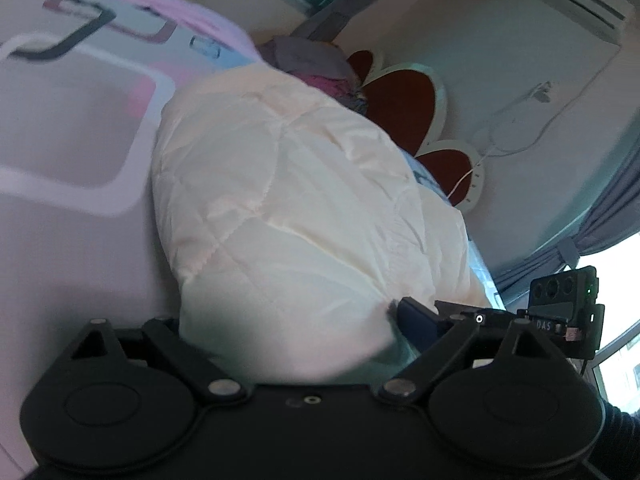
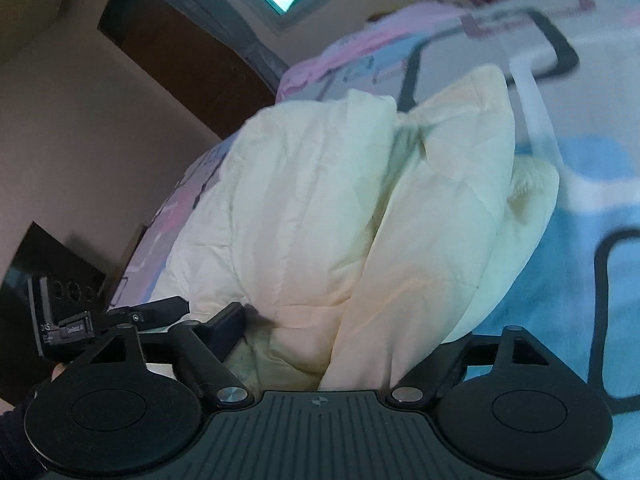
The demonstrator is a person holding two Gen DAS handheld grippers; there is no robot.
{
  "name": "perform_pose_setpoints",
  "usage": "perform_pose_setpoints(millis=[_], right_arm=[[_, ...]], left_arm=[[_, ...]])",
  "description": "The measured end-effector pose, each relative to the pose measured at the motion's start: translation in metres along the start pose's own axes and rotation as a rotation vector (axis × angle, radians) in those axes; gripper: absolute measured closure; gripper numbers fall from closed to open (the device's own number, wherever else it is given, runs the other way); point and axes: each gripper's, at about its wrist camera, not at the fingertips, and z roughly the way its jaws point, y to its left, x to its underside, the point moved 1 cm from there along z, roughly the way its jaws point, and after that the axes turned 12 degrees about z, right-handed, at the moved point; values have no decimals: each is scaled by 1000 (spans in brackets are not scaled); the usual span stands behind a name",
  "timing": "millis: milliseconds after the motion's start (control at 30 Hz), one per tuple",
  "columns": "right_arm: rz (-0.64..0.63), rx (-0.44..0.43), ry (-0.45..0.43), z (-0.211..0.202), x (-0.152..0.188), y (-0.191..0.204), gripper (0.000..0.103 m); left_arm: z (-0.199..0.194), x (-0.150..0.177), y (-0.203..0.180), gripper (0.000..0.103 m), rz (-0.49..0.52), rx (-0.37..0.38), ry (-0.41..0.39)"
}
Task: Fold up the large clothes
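A cream padded jacket (image 1: 288, 200) lies bunched on a bed with a pink, blue and white patterned sheet (image 1: 72, 120). My left gripper (image 1: 296, 340) has the jacket's near edge between its jaws; the fabric hides the fingertips. In the right wrist view the jacket (image 2: 320, 208) shows folded in thick layers with a fleecy lining at its right edge. My right gripper (image 2: 328, 356) is shut on the jacket's near edge. The other gripper's dark finger (image 2: 228, 324) pinches the fabric at the left; it also shows in the left wrist view (image 1: 416, 316).
A red heart-shaped headboard (image 1: 404, 108) and a wall with a white cable (image 1: 520, 128) stand behind the bed. Piled clothes (image 1: 316, 64) lie near the headboard. A grey curtain (image 1: 612, 216) hangs at the right. A dark door (image 2: 180, 48) is at the left.
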Motion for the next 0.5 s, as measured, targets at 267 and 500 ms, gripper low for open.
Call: perform_pose_setpoints(millis=[267,500], right_arm=[[-60,3,-53,41,7,81,25],[-114,-48,-48,128,17,165,26]], left_arm=[[-55,-33,37,11,65,34,-61],[-123,-53,105,11,77,-12,-105]])
